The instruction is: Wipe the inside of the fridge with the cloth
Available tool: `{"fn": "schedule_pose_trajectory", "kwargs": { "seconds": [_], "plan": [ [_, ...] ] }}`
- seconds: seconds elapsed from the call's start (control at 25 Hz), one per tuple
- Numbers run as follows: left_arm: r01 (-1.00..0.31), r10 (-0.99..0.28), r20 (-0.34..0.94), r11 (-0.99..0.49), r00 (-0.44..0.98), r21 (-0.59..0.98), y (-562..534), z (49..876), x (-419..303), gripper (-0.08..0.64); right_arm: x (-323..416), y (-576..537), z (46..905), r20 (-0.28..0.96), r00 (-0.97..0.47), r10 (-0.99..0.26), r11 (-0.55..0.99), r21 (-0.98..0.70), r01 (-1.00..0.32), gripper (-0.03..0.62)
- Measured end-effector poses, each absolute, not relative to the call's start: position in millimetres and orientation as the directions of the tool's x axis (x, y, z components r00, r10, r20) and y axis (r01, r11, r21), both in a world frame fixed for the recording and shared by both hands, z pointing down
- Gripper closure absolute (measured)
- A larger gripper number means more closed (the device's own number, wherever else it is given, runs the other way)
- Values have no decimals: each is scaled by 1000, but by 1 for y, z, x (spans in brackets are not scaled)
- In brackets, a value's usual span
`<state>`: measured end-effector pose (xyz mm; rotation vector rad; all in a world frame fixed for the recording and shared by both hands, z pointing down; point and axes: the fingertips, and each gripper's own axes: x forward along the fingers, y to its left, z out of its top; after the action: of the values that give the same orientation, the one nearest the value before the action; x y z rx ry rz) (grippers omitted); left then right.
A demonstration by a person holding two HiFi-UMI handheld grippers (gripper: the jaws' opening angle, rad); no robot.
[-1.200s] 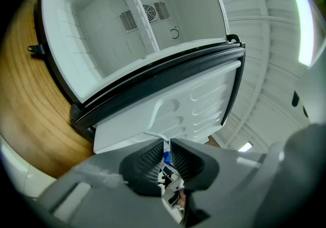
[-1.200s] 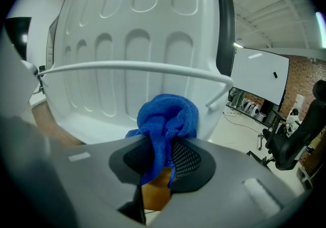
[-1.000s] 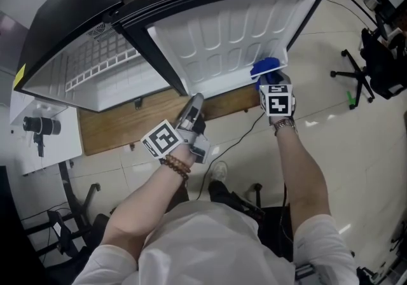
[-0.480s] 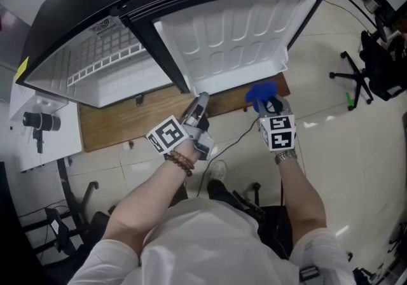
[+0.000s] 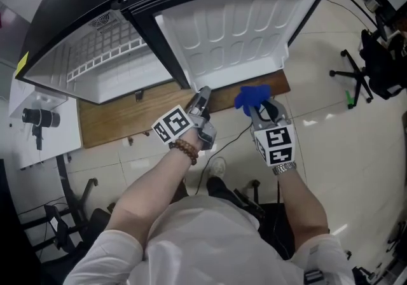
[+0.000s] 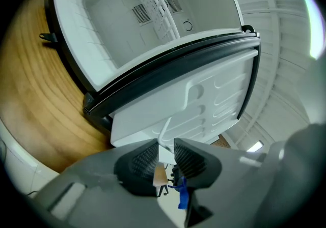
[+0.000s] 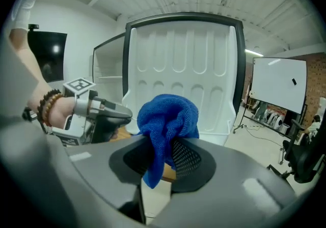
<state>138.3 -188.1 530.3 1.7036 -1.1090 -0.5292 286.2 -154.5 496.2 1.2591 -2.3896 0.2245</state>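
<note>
Now that your right gripper (image 5: 259, 109), clamped on the blue cloth (image 5: 252, 95), has drawn back from the fridge door (image 5: 235, 35), the cloth touches nothing. Your left gripper (image 5: 201, 97) has just been opening its jaws, which stand narrowly apart at the door's corner and pinch nothing, so wiping looks paused.

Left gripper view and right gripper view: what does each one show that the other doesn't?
Left only: the fridge's wire shelf and rear vents. Right only: a whiteboard, a beaded bracelet, and the right gripper clamping the blue cloth. Both: the open fridge door's white inner liner, plus a blue sliver in the left view, probably that cloth.
</note>
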Motion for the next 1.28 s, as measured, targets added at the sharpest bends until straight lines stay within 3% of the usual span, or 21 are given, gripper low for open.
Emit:
{"fn": "schedule_pose_trajectory", "kwargs": {
  "seconds": [0.76, 1.28],
  "plan": [
    [-508, -860, 232, -37, 455, 860, -200, 543, 134, 477, 249, -173, 456, 383, -563, -732, 621, 34, -783, 497],
    [-562, -854, 163, -171, 494, 809, -166, 483, 94, 474, 169, -144, 404, 310, -689, -655, 728, 15, -685, 495]
  ]
}}
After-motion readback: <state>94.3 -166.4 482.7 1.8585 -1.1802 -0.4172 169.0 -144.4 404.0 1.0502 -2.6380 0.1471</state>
